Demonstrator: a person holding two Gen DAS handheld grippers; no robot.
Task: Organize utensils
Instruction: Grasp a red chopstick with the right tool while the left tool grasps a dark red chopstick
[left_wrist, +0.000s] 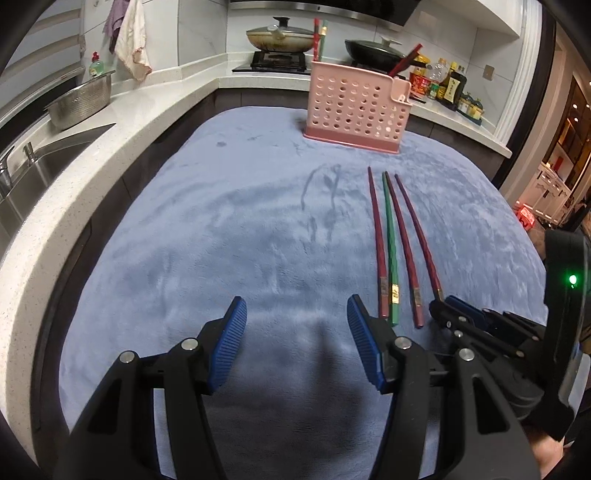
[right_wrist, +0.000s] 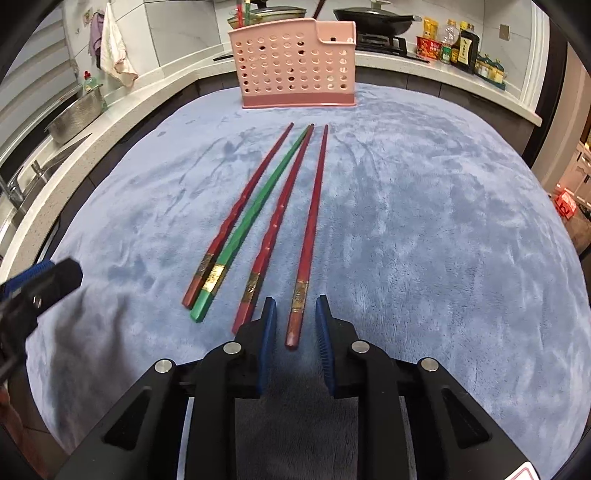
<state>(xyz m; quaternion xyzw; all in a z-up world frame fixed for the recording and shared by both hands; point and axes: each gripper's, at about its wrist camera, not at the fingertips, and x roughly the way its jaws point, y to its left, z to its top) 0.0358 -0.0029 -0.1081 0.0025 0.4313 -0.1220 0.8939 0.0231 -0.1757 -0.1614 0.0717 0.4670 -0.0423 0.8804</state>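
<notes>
Several chopsticks lie side by side on the blue cloth (right_wrist: 424, 221): three dark red ones and a green one (right_wrist: 258, 210). My right gripper (right_wrist: 295, 314) is open, its pads on either side of the near end of the rightmost red chopstick (right_wrist: 310, 229), not closed on it. My left gripper (left_wrist: 295, 317) is open and empty, just left of the chopsticks' near ends (left_wrist: 388, 258). The pink perforated utensil holder (right_wrist: 295, 70) stands at the cloth's far edge, with several chopsticks standing in it; it also shows in the left wrist view (left_wrist: 354, 107).
A white counter (left_wrist: 55, 206) wraps around the left with a sink (left_wrist: 33, 173) and a metal colander (left_wrist: 79, 99). A stove with two lidded pans (left_wrist: 280, 37) and sauce bottles (left_wrist: 447, 85) stands behind the holder.
</notes>
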